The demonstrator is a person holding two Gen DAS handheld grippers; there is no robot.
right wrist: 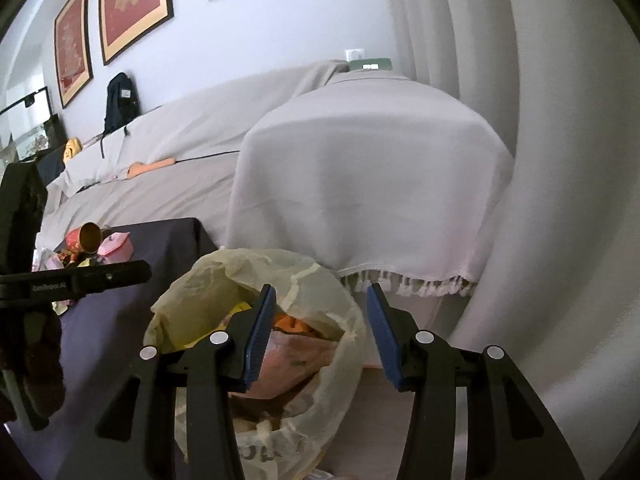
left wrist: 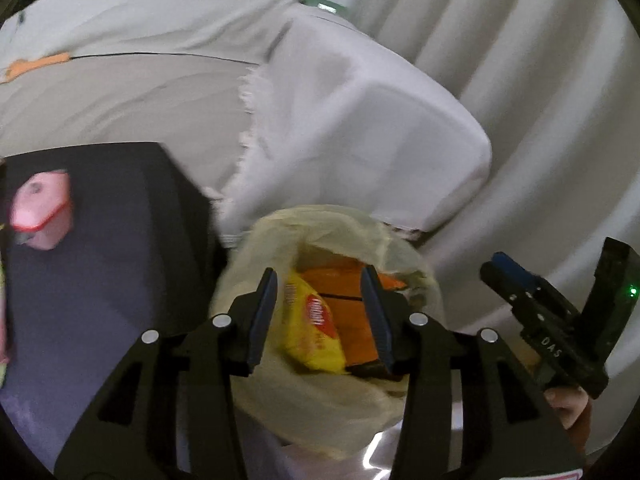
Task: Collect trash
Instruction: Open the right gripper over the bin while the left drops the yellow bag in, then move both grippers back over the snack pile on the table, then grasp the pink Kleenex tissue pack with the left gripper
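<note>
Trash bag of thin, translucent yellowish plastic (left wrist: 320, 392) stands open beside the dark cloth-covered surface (left wrist: 100, 280), with a yellow snack wrapper (left wrist: 312, 324) and orange carton (left wrist: 348, 300) inside.

It looks light, limp and slippery, so the rolled rim seems the best hold. The left gripper (left wrist: 320, 316) hangs above its mouth with jaws open and empty; the right gripper (right wrist: 320, 336) is likewise open. A pink carton (right wrist: 116, 246) and toppled red can (right wrist: 84, 238) lie on the surface.

We see a long sofa draped in pale grey cloth (right wrist: 192, 136); three red framed prints (right wrist: 132, 4) hang on the light wall (right wrist: 280, 32); white pleated curtains (right wrist: 560, 120) fall beside the fringed armrest (right wrist: 360, 184); a dark-clothed worktop (left wrist: 100, 260) stands near.
</note>
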